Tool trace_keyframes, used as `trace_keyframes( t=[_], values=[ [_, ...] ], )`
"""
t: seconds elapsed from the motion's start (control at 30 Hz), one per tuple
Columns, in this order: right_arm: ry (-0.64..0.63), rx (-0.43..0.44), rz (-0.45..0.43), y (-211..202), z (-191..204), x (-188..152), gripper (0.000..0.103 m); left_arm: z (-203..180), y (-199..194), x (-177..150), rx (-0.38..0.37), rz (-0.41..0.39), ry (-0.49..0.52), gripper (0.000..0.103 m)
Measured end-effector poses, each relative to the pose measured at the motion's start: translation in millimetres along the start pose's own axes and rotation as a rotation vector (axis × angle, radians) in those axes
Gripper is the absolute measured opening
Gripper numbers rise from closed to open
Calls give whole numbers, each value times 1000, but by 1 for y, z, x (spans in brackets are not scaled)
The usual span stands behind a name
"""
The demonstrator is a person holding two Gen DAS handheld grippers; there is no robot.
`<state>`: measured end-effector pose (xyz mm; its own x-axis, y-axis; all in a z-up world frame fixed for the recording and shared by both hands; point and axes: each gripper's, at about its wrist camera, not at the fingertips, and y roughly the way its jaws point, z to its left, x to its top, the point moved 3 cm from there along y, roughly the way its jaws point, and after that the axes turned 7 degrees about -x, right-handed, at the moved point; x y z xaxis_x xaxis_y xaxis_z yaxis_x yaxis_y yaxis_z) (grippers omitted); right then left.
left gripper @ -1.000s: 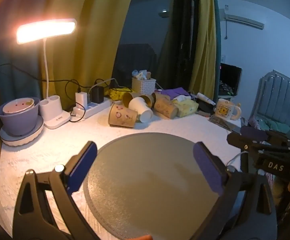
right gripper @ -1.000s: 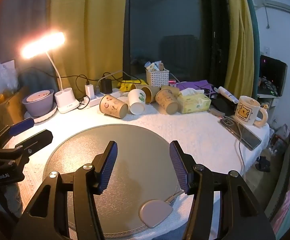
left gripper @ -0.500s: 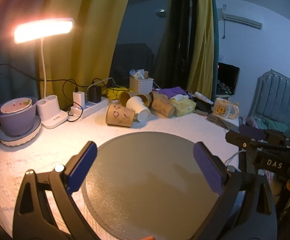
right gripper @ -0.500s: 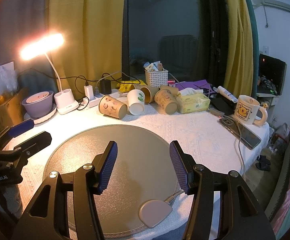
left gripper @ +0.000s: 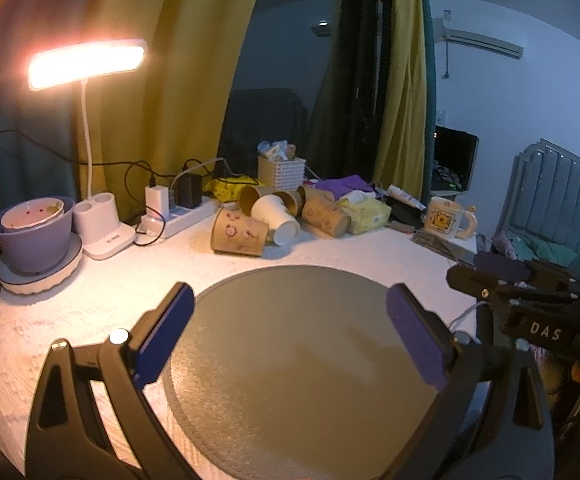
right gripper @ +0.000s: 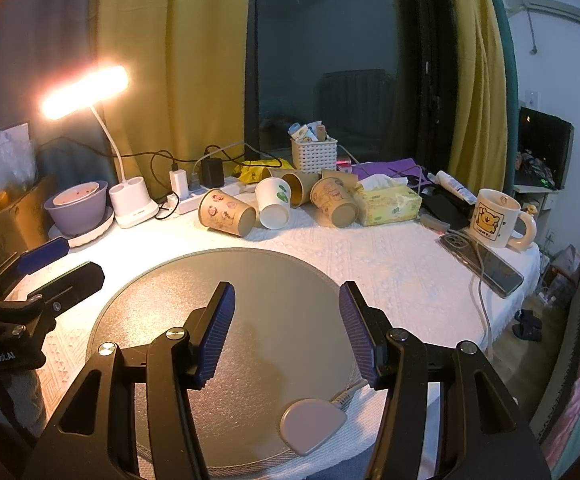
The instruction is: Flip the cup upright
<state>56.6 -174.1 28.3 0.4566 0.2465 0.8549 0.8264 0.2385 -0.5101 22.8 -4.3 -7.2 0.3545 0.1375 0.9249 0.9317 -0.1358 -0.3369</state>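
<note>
Paper cups, a tipped cluster just beyond the round grey mat [right gripper: 226, 300]; nearest, brown printed cup [right gripper: 226, 213] touching white cup [right gripper: 273, 204]. Left gripper [left gripper: 290, 336], right gripper [right gripper: 286, 324]: jaws spread, empty, over the mat. Risk: reaching in nudges neighbours, cups roll

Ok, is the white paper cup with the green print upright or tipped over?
Tipped over. The white cup lies on its side among the brown cups, base facing the camera.
</note>
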Motion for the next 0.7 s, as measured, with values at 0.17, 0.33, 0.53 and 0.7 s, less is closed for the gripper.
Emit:
trace_keyframes(
  t=[0.17,0.33,0.53,0.7],
  values=[
    [2,0,1,0,0,0,57,-1,0,0,-2,-1,2,98],
    [2,0,1,0,1,0,57,-2,-1,-1,-2,-2,3,98],
    [3,1,1,0,1,0,57,-1,-2,-1,-3,-2,4,98],
    [3,0,1,0,0,0,57,-1,-2,-1,-3,-2,4,98]
  ],
)
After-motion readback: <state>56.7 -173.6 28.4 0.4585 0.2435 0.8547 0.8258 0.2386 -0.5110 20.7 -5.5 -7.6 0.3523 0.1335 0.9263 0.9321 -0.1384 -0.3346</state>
